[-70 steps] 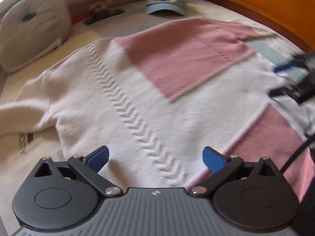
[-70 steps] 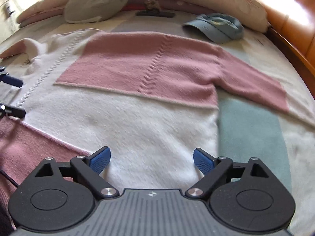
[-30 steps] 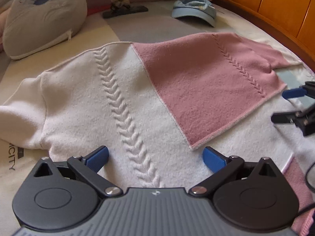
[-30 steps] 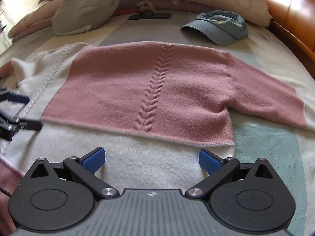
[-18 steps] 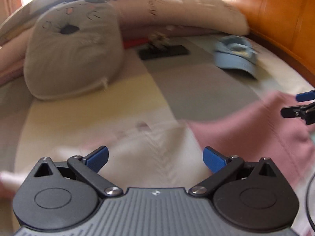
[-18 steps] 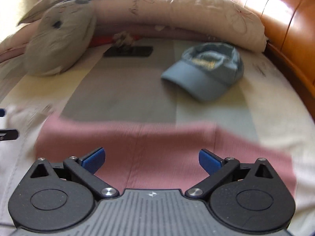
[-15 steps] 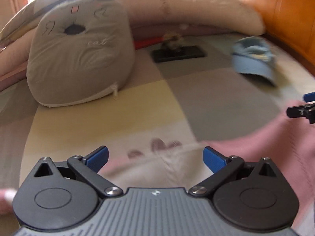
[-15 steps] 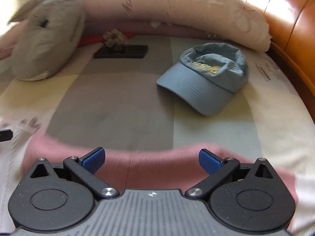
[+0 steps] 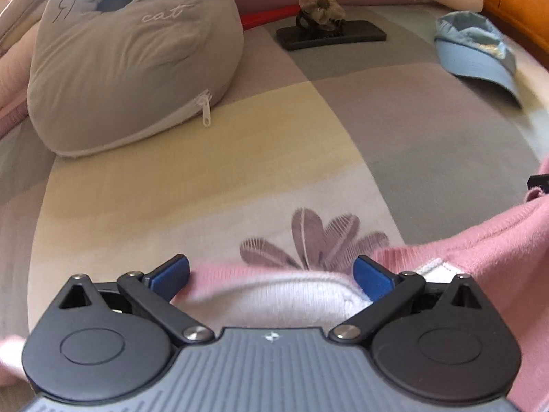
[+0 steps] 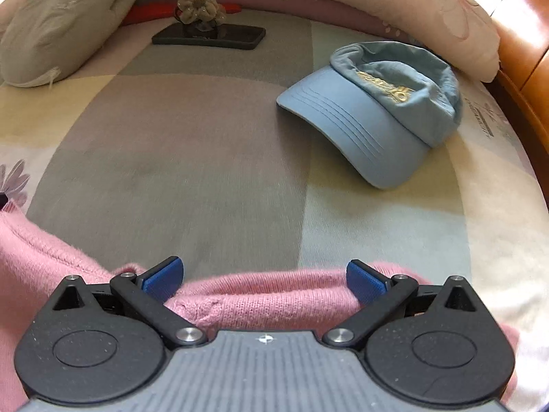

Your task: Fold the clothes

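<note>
In the left wrist view, the left gripper [image 9: 271,276] sits at the bottom centre with its blue-padded fingers [image 9: 170,273] spread wide, and the pink and white knitted sweater [image 9: 274,297] bunches in the gap between them, its pink edge running up to the right edge of the frame; no pad presses on it. Behind it stretches the pastel patchwork bedsheet with a feather-like flower print [image 9: 240,144]. A grey cat-face cushion with a zip [image 9: 130,51] fills the upper left, a flat black phone [image 9: 331,34] with a pale flower-shaped hair clip [image 9: 320,10] lying on it sits at top centre, and a light blue baseball cap [image 9: 477,51] rests at upper right. In the right wrist view, the right gripper [image 10: 262,276] is likewise at the bottom centre with its jaws wide apart, a fold of the pink knit lying between them and spreading to the lower left. The cap sits right of centre, the phone and clip at upper left, the cushion in the top left corner.
</note>
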